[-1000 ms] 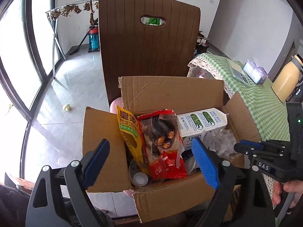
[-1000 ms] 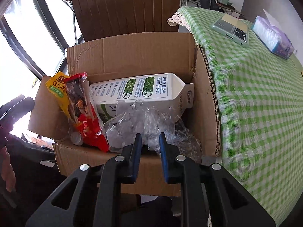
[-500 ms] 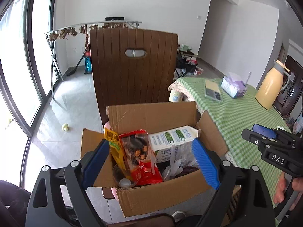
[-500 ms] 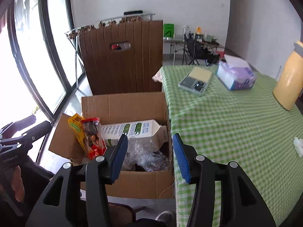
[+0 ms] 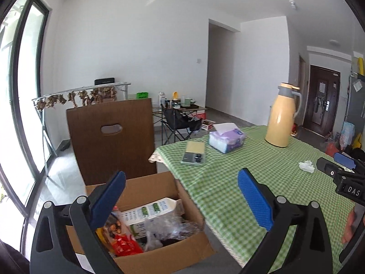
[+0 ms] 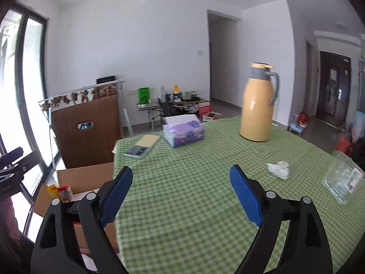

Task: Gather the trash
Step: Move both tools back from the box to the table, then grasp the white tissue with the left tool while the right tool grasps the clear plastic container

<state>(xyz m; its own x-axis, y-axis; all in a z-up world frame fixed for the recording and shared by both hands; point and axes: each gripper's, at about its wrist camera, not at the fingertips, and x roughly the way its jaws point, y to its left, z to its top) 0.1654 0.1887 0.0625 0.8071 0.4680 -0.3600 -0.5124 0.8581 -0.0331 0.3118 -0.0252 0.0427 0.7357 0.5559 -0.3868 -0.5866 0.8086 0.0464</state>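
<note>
Tongs on both hands are seen parted and still widening, with nothing between the blue pads. The left tongs (image 5: 181,196) are held over the near corner where the cardboard box (image 5: 159,259) meets the counter (image 5: 228,196); the box lies below and between the two fingers, toward the left one. Inside the box a white and green carton (image 5: 148,211), crumpled clear plastic (image 5: 168,227) and red and yellow snack wrappers (image 5: 121,244) are recorded, the wrappers partly hidden behind the left finger. The right tongs (image 6: 181,191) are held above the green checked cloth of the counter, with the box (image 6: 84,180) low at the left of that view, beside the left finger and outside the gap.

A crumpled white tissue (image 6: 279,170) is noted on the cloth, beyond and to the right of the right tongs' right finger, apart from it. A clear plastic container (image 6: 343,180) lies further right, near the counter's edge. In the left wrist view the same tissue (image 5: 306,166) lies just beside the tip of the right tongs at the frame's right edge.

Further back on the counter are a small scale (image 6: 141,147), a purple tissue box (image 6: 183,132) and an upright yellow thermos jug (image 6: 259,105). A brown chair back (image 5: 110,139) stands behind the box.
</note>
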